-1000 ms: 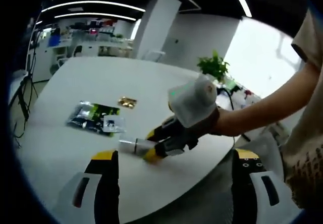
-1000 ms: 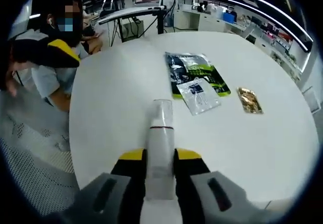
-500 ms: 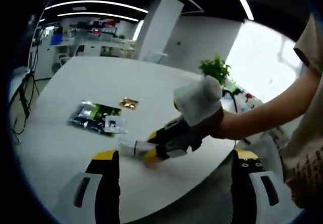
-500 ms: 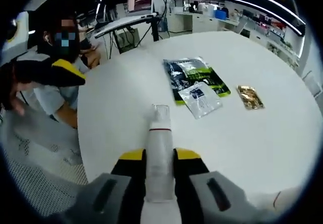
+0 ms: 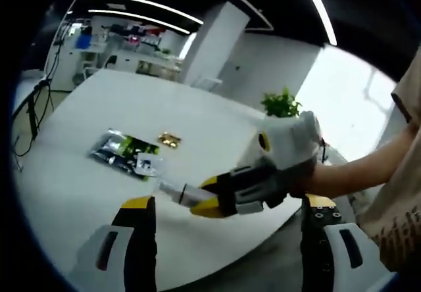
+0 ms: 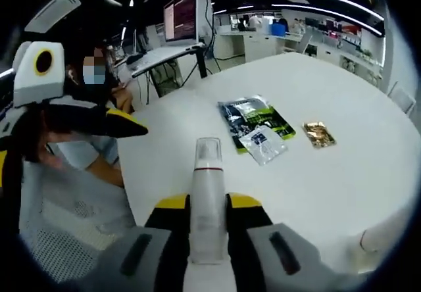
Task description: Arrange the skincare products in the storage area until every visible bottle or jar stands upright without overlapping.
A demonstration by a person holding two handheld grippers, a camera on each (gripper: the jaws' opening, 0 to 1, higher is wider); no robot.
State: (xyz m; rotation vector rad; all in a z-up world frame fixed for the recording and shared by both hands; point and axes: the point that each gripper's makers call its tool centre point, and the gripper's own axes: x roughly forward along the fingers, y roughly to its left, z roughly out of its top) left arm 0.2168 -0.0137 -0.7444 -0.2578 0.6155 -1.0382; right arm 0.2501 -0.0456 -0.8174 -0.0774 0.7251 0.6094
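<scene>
A white tube with a clear cap (image 6: 208, 173) sticks forward from my right gripper (image 6: 208, 203), whose jaws are shut on its body, above the white round table (image 6: 342, 187). In the left gripper view the same tube (image 5: 177, 192) pokes left out of the right gripper (image 5: 200, 196), held by a gloved hand just over the table's near edge. My left gripper (image 5: 228, 203) is wide open, with its own fingers holding nothing. One of its yellow-tipped fingers (image 6: 99, 120) shows at the left of the right gripper view.
A dark green-and-black packet (image 6: 253, 116) lies flat mid-table with a small clear sachet (image 6: 263, 141) on its near end. Beside them is a gold packet (image 6: 318, 134). A person sits at the table's left edge near a monitor (image 6: 184, 6). A potted plant (image 5: 283, 103) stands beyond the table.
My right gripper has risen and drawn back from the table with the tube still in it. The left gripper has come into the right gripper view and remains open.
</scene>
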